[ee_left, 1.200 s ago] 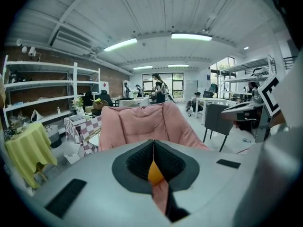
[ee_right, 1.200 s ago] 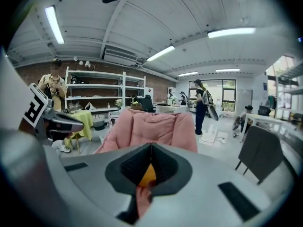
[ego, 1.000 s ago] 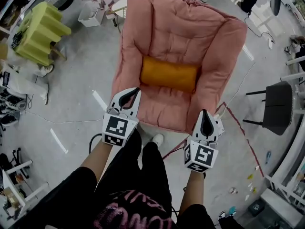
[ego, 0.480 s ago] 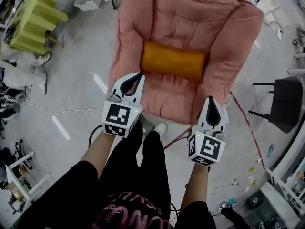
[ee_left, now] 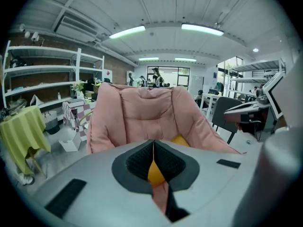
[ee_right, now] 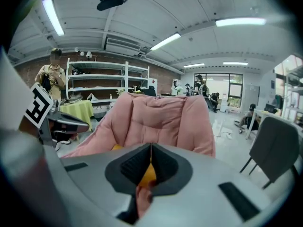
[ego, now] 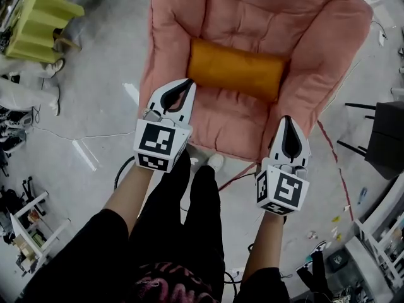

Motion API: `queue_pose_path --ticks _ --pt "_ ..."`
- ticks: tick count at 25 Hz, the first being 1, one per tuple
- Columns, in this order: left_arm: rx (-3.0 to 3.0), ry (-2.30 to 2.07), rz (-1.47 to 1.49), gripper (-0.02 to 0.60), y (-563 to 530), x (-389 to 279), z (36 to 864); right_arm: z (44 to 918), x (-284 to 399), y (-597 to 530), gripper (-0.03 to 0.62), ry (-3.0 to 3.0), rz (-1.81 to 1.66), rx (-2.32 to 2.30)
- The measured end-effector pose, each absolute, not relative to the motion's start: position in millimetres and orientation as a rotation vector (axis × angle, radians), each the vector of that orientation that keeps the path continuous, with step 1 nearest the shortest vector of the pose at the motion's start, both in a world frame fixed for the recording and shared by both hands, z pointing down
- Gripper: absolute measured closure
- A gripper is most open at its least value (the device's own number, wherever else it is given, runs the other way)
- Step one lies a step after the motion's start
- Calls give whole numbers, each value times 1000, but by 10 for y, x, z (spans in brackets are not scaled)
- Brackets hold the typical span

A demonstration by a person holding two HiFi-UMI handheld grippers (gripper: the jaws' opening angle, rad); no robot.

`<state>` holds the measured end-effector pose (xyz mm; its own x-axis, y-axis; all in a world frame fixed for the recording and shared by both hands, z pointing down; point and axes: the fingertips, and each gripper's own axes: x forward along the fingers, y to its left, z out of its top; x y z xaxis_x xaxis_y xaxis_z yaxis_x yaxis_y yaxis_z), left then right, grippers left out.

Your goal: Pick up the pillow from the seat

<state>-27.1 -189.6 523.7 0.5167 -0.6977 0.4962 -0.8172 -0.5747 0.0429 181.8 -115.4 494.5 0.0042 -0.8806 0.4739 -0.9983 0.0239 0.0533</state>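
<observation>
An orange bolster pillow (ego: 237, 68) lies across the seat of a pink padded armchair (ego: 221, 17). My left gripper (ego: 187, 83) is shut and empty, its tips over the seat's front left, just short of the pillow's left end. Over the seat's front edge at the right my right gripper (ego: 287, 120) is shut too, a short way in front of the pillow's right end. In the left gripper view the pillow (ee_left: 181, 140) peeks over the shut left gripper (ee_left: 153, 143); in the right gripper view a slice of the pillow (ee_right: 148, 175) shows behind the shut right gripper (ee_right: 151, 146).
A yellow-green covered table (ego: 38, 21) stands at the far left. A dark chair (ego: 386, 137) stands to the right of the armchair. Cables (ego: 69, 136) run over the grey floor. The person's legs and shoes (ego: 214, 163) are at the armchair's front edge.
Both grippers have moved down and forward toward the armchair seat and now sit closer to the pillow. The armchair fills more of the head view. Both stay shut.
</observation>
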Motion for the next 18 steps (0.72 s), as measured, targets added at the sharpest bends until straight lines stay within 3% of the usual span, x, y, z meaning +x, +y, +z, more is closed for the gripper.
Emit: queue_pose_path --ticks 18 --pt "2423 -1268 699 571 -2167 -318 6039 5790 1830 -1461 572 -1898 504 1859"
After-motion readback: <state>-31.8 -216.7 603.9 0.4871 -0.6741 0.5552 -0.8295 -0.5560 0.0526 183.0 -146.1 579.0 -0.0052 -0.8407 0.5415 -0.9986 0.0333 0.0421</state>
